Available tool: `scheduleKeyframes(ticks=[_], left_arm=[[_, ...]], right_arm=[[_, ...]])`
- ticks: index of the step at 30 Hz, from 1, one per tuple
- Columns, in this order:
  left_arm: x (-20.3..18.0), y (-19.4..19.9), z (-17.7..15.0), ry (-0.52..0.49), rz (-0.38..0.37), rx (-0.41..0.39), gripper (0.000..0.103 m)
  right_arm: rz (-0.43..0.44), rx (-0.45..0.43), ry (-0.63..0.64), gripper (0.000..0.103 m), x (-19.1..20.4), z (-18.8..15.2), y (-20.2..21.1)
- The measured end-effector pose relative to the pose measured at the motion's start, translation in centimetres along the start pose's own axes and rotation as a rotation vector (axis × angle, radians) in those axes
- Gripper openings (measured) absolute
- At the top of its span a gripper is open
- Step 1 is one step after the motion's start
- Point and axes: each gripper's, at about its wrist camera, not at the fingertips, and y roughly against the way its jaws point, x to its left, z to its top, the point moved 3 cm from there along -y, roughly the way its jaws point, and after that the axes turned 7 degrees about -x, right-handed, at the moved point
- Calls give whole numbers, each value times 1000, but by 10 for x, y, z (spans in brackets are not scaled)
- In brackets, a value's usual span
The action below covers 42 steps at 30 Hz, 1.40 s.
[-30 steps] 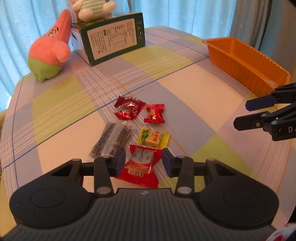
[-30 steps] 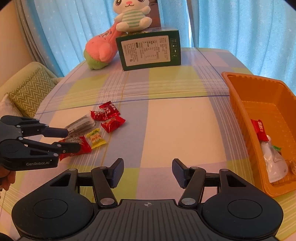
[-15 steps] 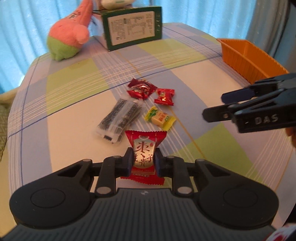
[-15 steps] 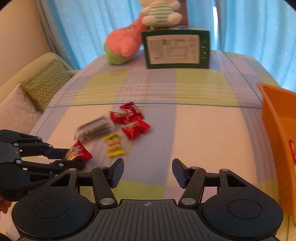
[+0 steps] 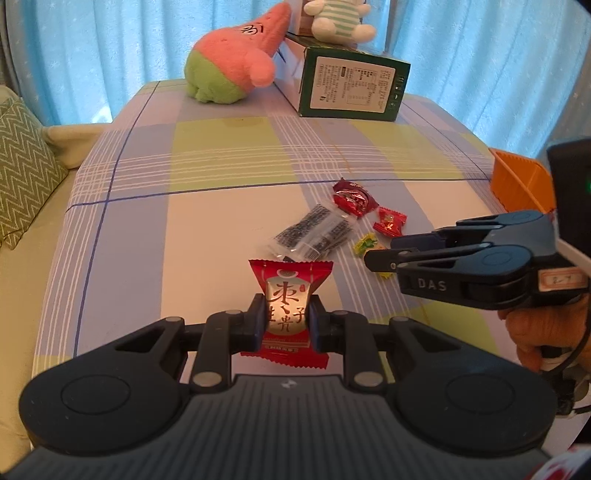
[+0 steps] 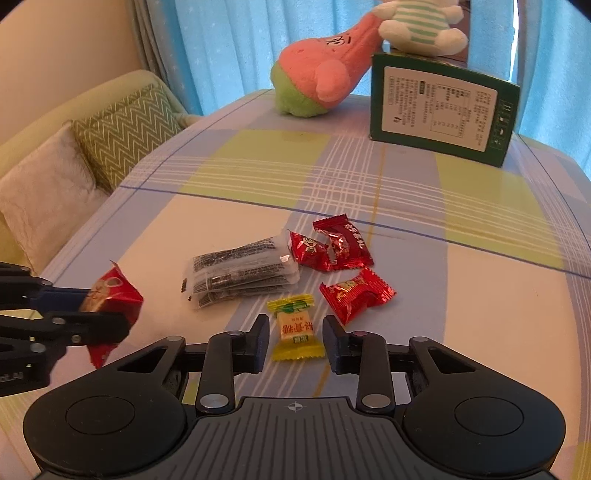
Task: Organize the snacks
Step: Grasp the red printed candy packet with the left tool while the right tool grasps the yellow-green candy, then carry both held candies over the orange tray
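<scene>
A red snack packet with gold lettering (image 5: 287, 300) is clamped upright between the pads of the left gripper (image 5: 286, 322) and held clear of the table. The jaws of the right gripper (image 6: 295, 334) are closing on either side of a yellow-wrapped candy (image 6: 295, 328) lying flat on the tablecloth; a gap is still seen between the pads and the wrapper. Just beyond the candy lie a small red candy (image 6: 356, 295), two red packets (image 6: 330, 247) touching each other, and a clear packet with dark print (image 6: 240, 273), all close together. A checked tablecloth (image 6: 424, 184) covers the table. An orange tray (image 5: 517, 177) is seen at the right edge of the left wrist view. At the far end stand a green box (image 6: 443, 107), a pink and green plush (image 6: 317, 74) and a striped white plush (image 6: 421, 26).
</scene>
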Motion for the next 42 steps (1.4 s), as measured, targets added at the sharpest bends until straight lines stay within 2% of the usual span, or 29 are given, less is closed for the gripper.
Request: scheduleKeyframes(ticks=[5, 9, 20, 30, 42], left_arm=[[1, 2, -1, 23, -1, 0, 21], [-3, 7, -1, 24, -3, -6, 21], [-48, 41, -3, 20, -29, -25, 21], [-106, 85, -12, 28, -46, -48, 21], [-164, 116, -19, 26, -77, -62, 21]], right_arm=[[-5, 6, 9, 21, 4, -2, -3], [-13, -18, -13, 21, 5, -2, 15], [-98, -93, -103, 20, -5, -18, 112], [-184, -112, -179, 20, -24, -47, 195], [-232, -164, -235, 20, -46, -68, 269]])
